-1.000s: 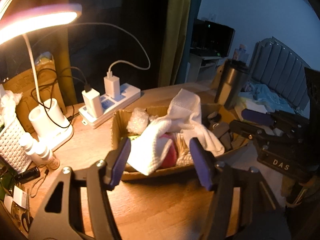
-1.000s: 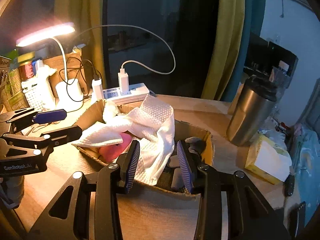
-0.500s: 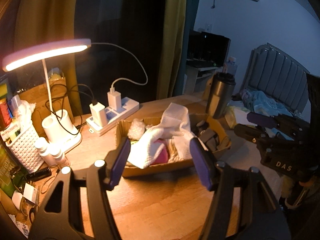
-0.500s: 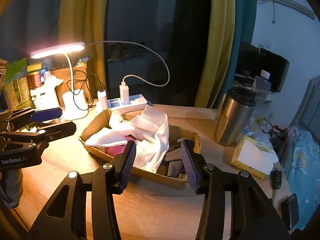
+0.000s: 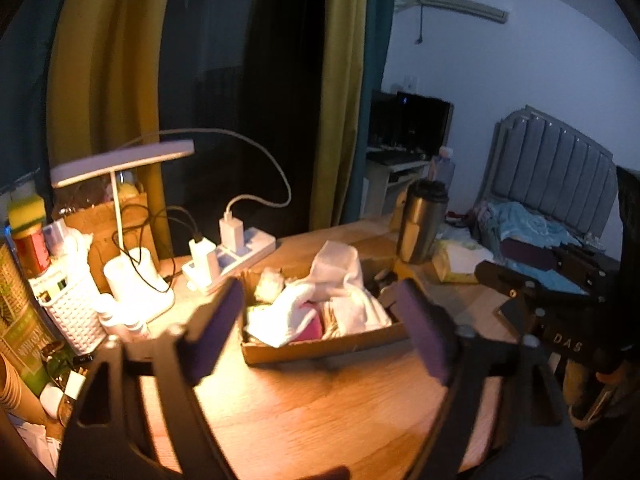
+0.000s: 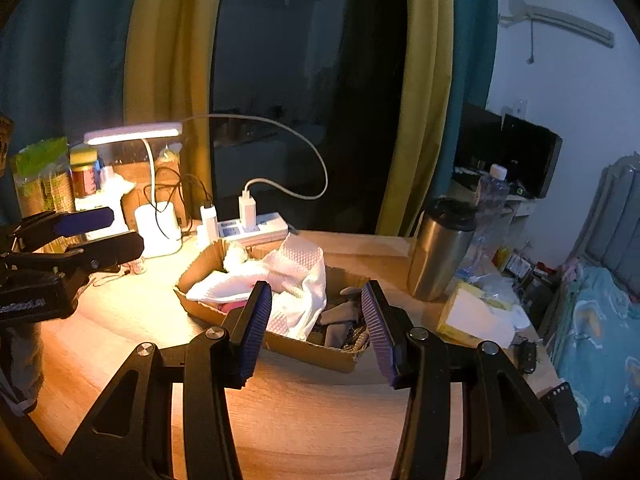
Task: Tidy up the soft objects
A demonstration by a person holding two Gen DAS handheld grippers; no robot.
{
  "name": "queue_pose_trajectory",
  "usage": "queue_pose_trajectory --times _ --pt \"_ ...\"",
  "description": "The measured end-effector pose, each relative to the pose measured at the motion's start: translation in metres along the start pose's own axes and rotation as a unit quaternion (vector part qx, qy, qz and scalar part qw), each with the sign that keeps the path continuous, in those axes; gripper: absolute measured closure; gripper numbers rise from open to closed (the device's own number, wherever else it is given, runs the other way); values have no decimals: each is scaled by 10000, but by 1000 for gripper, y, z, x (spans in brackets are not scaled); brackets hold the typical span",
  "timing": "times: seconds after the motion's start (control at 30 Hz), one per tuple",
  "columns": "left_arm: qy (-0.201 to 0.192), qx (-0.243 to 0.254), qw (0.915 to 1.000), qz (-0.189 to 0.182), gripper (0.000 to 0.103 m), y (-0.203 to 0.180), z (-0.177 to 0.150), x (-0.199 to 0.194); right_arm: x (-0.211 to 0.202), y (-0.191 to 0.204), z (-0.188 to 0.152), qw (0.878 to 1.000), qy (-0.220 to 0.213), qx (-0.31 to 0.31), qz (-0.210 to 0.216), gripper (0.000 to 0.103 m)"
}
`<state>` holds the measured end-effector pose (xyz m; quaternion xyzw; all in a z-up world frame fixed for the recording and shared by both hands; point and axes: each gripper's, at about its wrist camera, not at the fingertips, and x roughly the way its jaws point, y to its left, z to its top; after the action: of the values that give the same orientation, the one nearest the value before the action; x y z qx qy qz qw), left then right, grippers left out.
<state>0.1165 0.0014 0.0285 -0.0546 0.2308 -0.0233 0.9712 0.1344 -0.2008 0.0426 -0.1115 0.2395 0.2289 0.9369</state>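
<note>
Warm lamplight falls across a wooden counter (image 6: 120, 320) set before yellow curtains, with a bed off to the right. On it sits a shallow cardboard box (image 6: 304, 350), its long axis running from the lamp (image 6: 134, 133) side toward the steel tumbler (image 6: 440, 252). Inside lie the soft things: a white towel (image 6: 296, 276) heaped over a pink item (image 5: 312, 322), with grey pieces (image 6: 340, 316) at the tumbler end.

Both grippers hang above the near counter edge, and the box lies ahead of and below each. The left gripper (image 5: 320, 320) has nothing between its jaws, which are opening and already wide. The right gripper (image 6: 316, 320) stands at a middling gap, also empty. Neither touches the box or cloth.

The right gripper looks slightly nearer the box, lined up on the drooping towel edge and grey pieces; the left faces the pink item and the towel's lamp-side fold. Any pick would likely mean going forward and down.
</note>
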Motion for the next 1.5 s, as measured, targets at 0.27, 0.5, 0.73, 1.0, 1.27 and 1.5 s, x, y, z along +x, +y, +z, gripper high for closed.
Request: queue_pose_trajectory --times 0.27,0.5,0.73,1.0,1.27,1.5 --pt "-295 87 9995 19 15 -9 11 -31 -39 0 10 9990 -414 125 -87 37" --pt "-543 69 9985 91 9 -15 20 -55 -67 2 17 9973 -680 237 -171 35" --pt "-792 97 9967 176 9 -23 29 -75 -84 -2 22 9956 -834 369 -220 30" --pt "-914 159 9954 232 9 -30 35 -84 -98 -7 25 9938 -962 476 -301 28" --pt "-1009 248 9942 294 8 -35 34 -87 -103 -9 26 9931 -1020 485 -315 27" --pt "-1003 232 9943 281 6 -35 34 -87 -103 -9 26 9931 -1015 484 -320 27"
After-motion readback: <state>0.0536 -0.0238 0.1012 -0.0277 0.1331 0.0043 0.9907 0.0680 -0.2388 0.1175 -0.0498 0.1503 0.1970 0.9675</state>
